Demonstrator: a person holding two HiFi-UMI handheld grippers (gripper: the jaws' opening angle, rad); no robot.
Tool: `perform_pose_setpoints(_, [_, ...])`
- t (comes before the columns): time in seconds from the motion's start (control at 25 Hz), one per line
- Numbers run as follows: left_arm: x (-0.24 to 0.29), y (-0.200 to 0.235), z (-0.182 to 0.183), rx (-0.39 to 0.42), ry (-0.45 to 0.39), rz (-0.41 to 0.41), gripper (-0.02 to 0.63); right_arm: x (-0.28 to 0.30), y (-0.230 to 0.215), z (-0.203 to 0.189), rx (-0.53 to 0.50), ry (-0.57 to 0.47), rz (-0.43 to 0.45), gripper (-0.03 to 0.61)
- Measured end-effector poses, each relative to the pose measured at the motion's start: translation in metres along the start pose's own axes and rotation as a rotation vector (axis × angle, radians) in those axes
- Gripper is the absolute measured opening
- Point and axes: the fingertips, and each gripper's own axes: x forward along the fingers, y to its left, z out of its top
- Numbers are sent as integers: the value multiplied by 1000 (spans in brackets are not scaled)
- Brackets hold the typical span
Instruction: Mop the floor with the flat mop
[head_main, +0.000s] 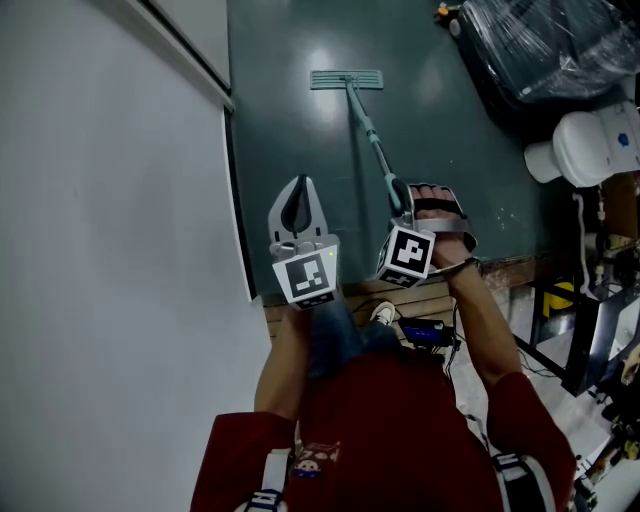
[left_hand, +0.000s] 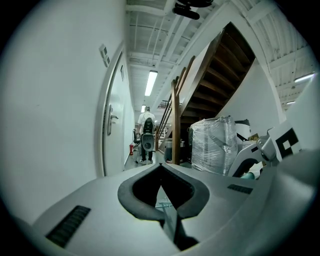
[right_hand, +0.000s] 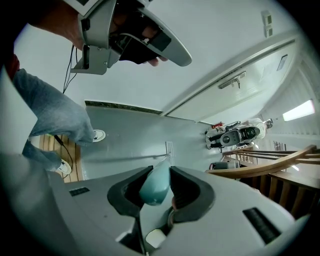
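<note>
The flat mop lies stretched out ahead on the dark green floor (head_main: 290, 120). Its pale teal head (head_main: 346, 80) rests flat on the floor, and the thin handle (head_main: 368, 135) slants back toward me. My right gripper (head_main: 402, 197) is shut on the teal grip end of the handle (right_hand: 156, 182), which sits between the jaws (right_hand: 157, 170); the mop head (right_hand: 169, 148) shows small beyond it. My left gripper (head_main: 300, 183) hovers left of the handle, apart from it. Its jaws (left_hand: 161, 166) are shut, tips touching, with nothing held.
A white wall and door (head_main: 110, 200) run along the left. A plastic-wrapped bundle (head_main: 545, 45) and a white appliance (head_main: 590, 145) stand at the right. I stand on a wooden platform edge (head_main: 500, 268). A staircase (left_hand: 220, 75) and a distant person (left_hand: 146, 135) lie down the corridor.
</note>
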Motion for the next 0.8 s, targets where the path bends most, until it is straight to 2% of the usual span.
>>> perform_pose_setpoints(0.44, [62, 21, -7, 24, -17, -38, 15, 59, -34, 17, 6, 14, -21, 117])
perform_pose_setpoints(0.8, [86, 42, -16, 11, -27, -19, 15, 91, -53, 26, -20, 28, -35, 117])
